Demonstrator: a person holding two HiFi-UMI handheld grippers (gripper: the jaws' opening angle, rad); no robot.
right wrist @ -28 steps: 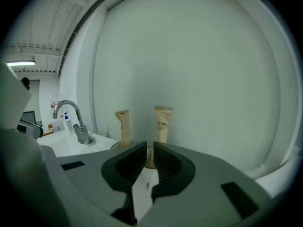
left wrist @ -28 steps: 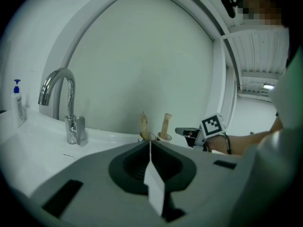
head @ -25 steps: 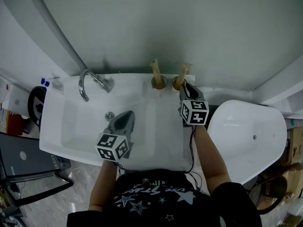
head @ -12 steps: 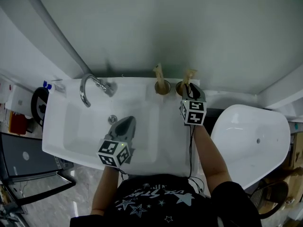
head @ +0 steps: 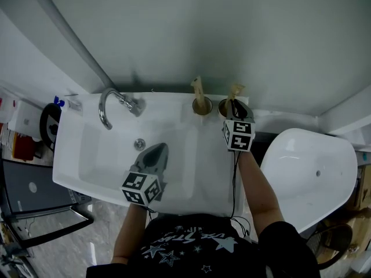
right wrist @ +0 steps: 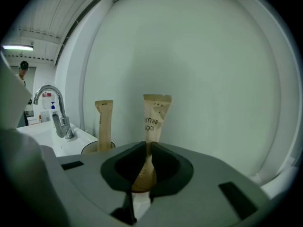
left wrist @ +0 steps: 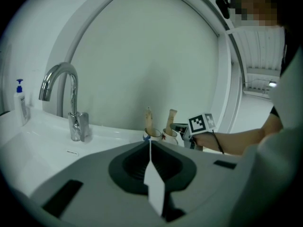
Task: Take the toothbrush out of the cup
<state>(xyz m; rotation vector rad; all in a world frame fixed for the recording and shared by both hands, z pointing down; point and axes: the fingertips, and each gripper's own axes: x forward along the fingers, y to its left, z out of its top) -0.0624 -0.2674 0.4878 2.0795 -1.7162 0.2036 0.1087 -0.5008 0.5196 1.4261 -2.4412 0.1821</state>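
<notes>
Two cups sit side by side on the back ledge of the white sink (head: 81,172), to the right of the faucet (head: 106,106). Each holds a paper-wrapped brush standing upright. My right gripper (head: 232,104) is at the right-hand cup (head: 222,106), its jaws clenched on the toothbrush (right wrist: 156,112) low on its wrapper, and the toothbrush stands in that cup. The other brush (right wrist: 103,122) stands untouched in the left-hand cup (head: 202,106). My left gripper (head: 157,149) hangs over the basin near the drain (head: 139,144), well apart from both cups. Its jaws are pressed together with nothing between them.
</notes>
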